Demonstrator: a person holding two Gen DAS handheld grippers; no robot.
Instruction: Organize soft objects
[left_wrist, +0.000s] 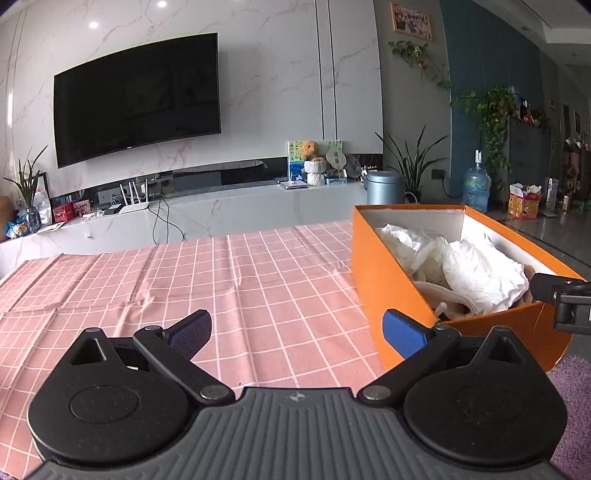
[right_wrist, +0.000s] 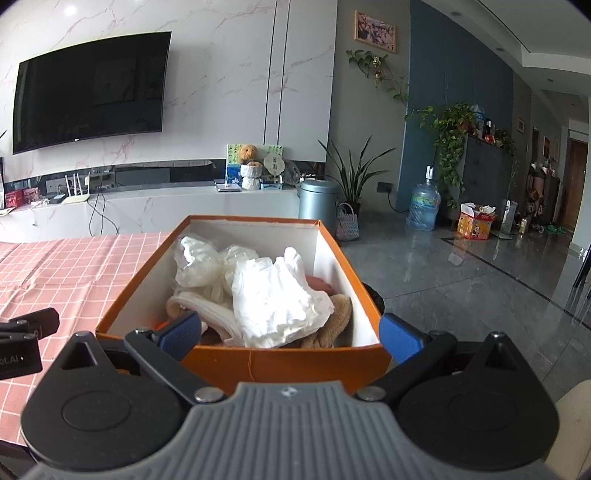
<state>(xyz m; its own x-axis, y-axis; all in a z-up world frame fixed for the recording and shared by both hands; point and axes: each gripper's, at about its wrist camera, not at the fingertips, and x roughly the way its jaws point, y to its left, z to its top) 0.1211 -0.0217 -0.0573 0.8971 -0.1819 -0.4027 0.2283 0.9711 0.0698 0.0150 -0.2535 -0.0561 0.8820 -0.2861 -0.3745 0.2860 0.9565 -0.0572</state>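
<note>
Left view: left gripper (left_wrist: 297, 338) spread wide, empty, low over the pink cloth (left_wrist: 184, 280), box (left_wrist: 391, 284) just to its right. Easy to bump that box off the edge on a careless swing.

Right view: right gripper (right_wrist: 290, 334) also wide, holding nothing, straddling the box's near wall. Inside: white bags (right_wrist: 273, 295) piled on a beige plush (right_wrist: 332, 325), heaped high enough to spill.

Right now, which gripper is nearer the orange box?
Right. The right gripper straddles the orange box's near end; the left gripper hovers over the tablecloth beside it.
</note>
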